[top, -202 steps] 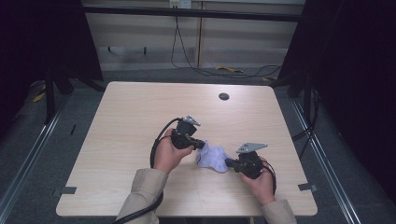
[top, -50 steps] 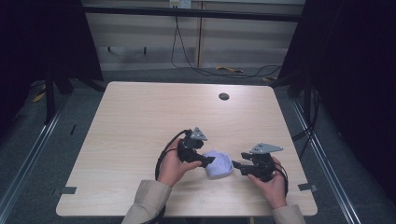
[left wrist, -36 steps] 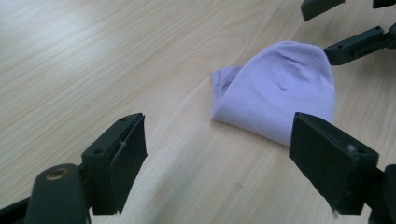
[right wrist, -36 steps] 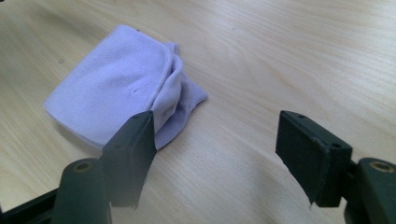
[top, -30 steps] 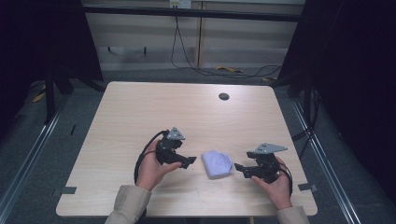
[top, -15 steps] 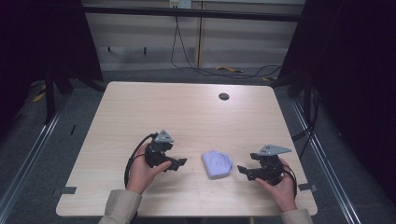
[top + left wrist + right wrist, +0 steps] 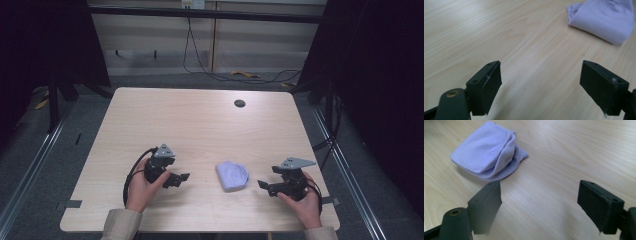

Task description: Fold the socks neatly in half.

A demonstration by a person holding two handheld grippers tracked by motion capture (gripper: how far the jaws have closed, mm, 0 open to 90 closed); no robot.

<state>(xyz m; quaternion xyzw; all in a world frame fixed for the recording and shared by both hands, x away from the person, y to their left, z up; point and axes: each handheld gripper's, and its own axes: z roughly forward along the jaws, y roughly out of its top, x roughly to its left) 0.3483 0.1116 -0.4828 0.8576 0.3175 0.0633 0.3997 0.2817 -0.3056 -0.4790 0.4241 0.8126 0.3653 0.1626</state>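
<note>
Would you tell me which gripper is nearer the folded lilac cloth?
Right. The right gripper sits just off the lilac cloth's right edge; the left gripper is farther off its left. Both open.

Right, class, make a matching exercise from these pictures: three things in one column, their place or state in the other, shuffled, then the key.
Things:
1. left gripper
2. folded lilac cloth
3. round dark hole in the wooden table

Descriptions:
A. lies between the two grippers, held by neither
B. near the table's far edge
C. open, left of the cloth

Pairs: 1-C, 2-A, 3-B

Overhead looks forward; both close tool views share cloth.
</note>
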